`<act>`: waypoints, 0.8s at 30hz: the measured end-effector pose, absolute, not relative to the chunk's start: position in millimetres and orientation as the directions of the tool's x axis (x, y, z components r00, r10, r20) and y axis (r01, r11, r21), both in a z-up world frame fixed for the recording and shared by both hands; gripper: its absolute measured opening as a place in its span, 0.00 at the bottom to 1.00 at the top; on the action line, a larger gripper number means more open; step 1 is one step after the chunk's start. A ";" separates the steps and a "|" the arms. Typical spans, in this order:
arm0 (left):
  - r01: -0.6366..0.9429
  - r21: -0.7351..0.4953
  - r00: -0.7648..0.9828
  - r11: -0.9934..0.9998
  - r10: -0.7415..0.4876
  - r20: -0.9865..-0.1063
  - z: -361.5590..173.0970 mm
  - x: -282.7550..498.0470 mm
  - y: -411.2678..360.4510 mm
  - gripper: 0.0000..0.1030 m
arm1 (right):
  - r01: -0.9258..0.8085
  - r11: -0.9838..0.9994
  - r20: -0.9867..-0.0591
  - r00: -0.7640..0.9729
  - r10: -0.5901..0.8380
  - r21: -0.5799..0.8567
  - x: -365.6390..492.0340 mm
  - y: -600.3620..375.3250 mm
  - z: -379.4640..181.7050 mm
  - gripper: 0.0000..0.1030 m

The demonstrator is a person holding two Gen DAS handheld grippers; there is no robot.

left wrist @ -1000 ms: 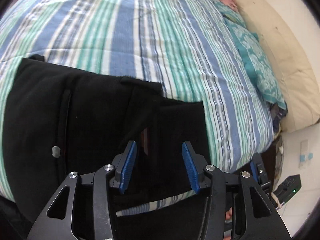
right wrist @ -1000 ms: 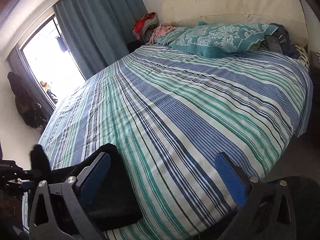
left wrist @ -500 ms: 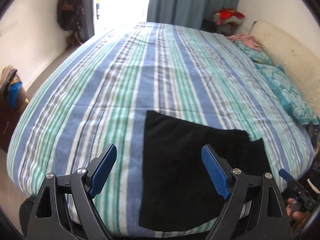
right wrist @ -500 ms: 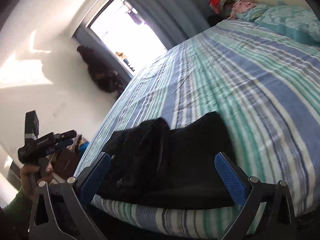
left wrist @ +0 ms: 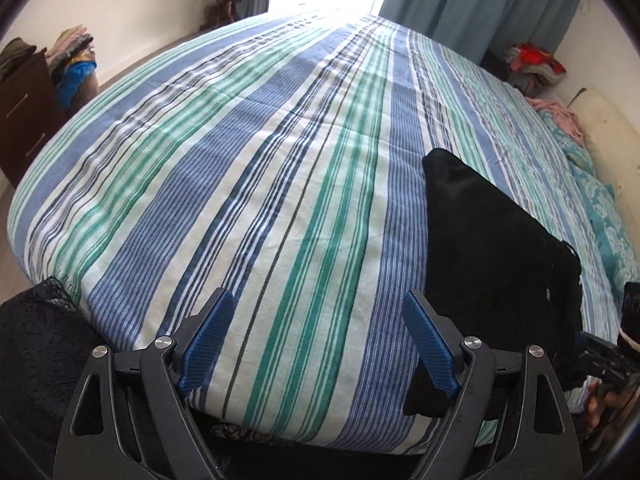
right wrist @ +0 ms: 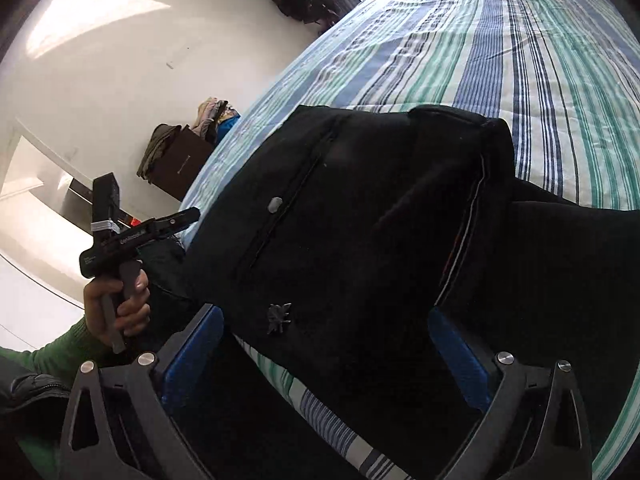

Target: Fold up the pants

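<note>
The pants [right wrist: 360, 232] lie folded in a black block at the near edge of the bed [left wrist: 248, 184], part of them hanging a little over that edge. Seen from our left gripper [left wrist: 318, 344], they sit to the right, beside its right finger; nothing but striped cover lies between its spread jaws, so it is released and empty. Our right gripper [right wrist: 326, 356] hovers over the pants near the bed edge, jaws wide, the cloth beneath them but not pinched, as far as we can judge; we count it released too.

We judge the fold to be close to done, with the step in hand a last tidy or a final fold. To do it well, we should bring the left gripper back over to the pants' far corner and take only the top layers, while the right pinches the thick waist end near the pocket button [right wrist: 275, 204]. Both should close on matching corners, lift together and carry the cloth further onto the bed, so the overhang does not drag the stack off. The raised flap at the pants' far side looks loose; pressing it flat before any lift would keep the edges square.

As for containers, we see only a dark dresser [left wrist: 20, 112] beyond the bed's left side, with clothes [left wrist: 74, 60] piled on top; its drawers are shut, and their contents are hidden.
</note>
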State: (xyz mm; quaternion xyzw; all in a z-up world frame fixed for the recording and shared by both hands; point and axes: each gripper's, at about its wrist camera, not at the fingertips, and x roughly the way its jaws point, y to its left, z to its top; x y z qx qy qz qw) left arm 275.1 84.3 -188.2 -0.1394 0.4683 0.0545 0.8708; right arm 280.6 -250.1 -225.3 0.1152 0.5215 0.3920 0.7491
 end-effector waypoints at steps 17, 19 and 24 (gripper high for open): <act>-0.228 -0.200 0.522 0.953 -0.054 -0.851 -202.0 280.3 84.4 0.85 | -0.265 0.408 -0.418 0.023 0.908 0.873 310.5 -262.4 -255.8 0.91; -0.242 -0.211 0.522 0.947 -0.056 -0.851 -202.4 279.6 89.4 0.85 | -0.304 0.503 -0.528 -0.003 0.849 0.809 307.5 -256.8 -259.6 0.73; -0.276 -0.244 0.519 0.929 -0.070 -0.852 -204.3 280.5 98.2 0.85 | -0.326 0.611 -0.643 0.015 0.766 0.721 303.6 -253.7 -255.7 0.32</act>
